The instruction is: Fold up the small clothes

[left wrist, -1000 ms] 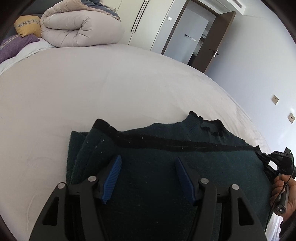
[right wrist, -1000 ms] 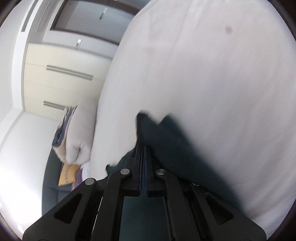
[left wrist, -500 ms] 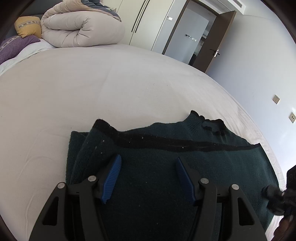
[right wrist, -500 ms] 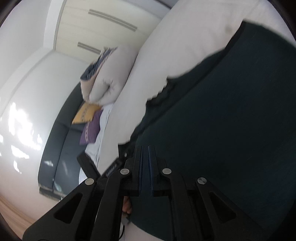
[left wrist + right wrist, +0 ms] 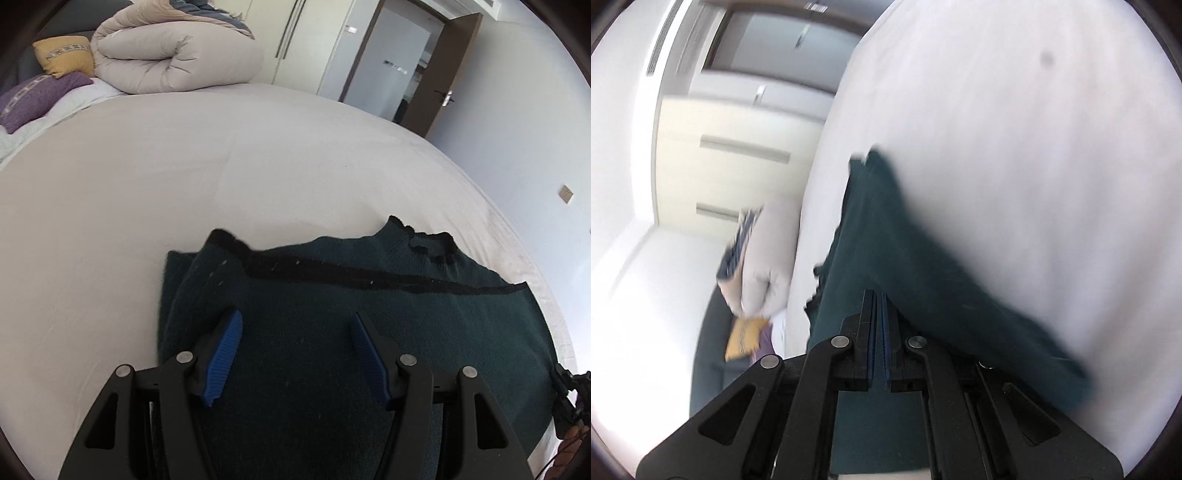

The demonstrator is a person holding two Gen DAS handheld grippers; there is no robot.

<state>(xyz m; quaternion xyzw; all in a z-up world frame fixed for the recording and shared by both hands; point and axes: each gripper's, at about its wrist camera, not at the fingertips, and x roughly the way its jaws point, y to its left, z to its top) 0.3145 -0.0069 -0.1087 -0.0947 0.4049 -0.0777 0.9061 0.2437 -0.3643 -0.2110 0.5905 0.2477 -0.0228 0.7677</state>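
one white bed, one dark green sweater lying flat near its front edge, one side already folded over, so roughly partway; further folds left, by my guess. one rolled duvet, two cushions at far end. two grippers: left gripper wide, empty, above sweater; right gripper nearly closed, whether it pinches cloth unclear.
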